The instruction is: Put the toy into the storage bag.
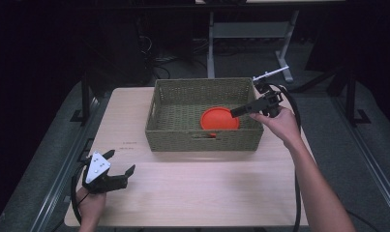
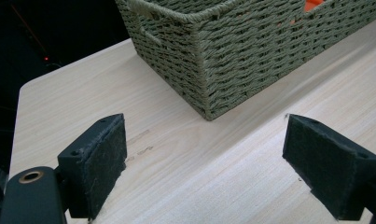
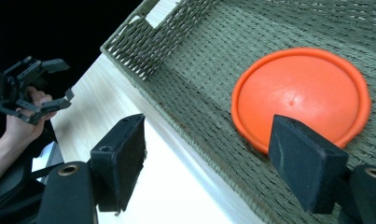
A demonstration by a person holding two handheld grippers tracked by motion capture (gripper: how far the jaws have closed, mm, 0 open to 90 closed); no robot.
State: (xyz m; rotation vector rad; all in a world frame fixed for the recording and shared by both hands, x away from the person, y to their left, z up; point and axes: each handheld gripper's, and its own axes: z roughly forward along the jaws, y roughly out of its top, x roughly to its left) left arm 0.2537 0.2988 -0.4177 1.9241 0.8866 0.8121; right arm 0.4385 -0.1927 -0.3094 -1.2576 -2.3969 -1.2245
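Observation:
An olive woven basket (image 1: 204, 141) stands at the middle back of the wooden table (image 1: 192, 188). An orange round disc (image 1: 219, 118) lies flat on its floor, toward the front right. My right gripper (image 1: 240, 110) hangs over the basket's right side, pointing left at the disc, open and holding nothing. In the right gripper view the disc (image 3: 302, 93) lies just past the open right gripper (image 3: 209, 168), and the basket (image 3: 199, 84) wall runs beneath the jaws. My left gripper (image 1: 121, 161) rests open at the table's front left; the left gripper (image 2: 204, 163) faces a basket (image 2: 232, 56) corner.
The basket has handle slots in its front and left walls. Bare tabletop (image 2: 176, 140) stretches in front of it and to its left. Beyond the table stand a desk frame (image 1: 250, 34) and a dark floor with cables. The left gripper (image 3: 63, 81) appears far off in the right gripper view.

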